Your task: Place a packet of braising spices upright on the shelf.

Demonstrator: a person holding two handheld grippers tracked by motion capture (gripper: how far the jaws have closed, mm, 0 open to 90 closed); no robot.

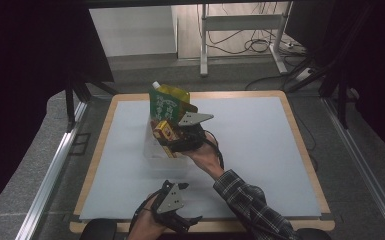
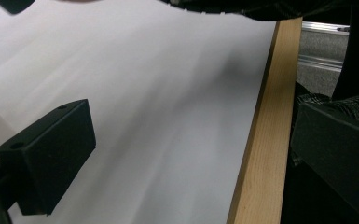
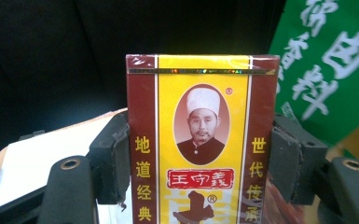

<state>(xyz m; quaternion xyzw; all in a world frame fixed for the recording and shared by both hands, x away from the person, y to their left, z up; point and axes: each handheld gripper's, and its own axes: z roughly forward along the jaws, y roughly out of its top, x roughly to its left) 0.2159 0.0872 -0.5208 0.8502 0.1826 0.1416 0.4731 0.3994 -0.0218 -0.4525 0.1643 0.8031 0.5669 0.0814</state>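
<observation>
With the right tongs (image 3: 200,158) clamped on the yellow box (image 3: 200,140) above the clear bin (image 1: 162,160), beside the green pouch (image 1: 167,105), lower it straight and upright to clear the pouch, while the left tongs (image 2: 186,154) rest apart near the table (image 2: 261,140) edge.

The white mat (image 1: 260,150) lay bare on the right half and along the far right, so a hand could pass there freely. Near the middle, a clear container (image 1: 162,157) stood in the way, with a green pouch (image 1: 166,102) rising from it and a yellow box (image 1: 164,131) just beside the pouch. The near left strip was also bare, up to the wooden edge (image 1: 95,165).
</observation>
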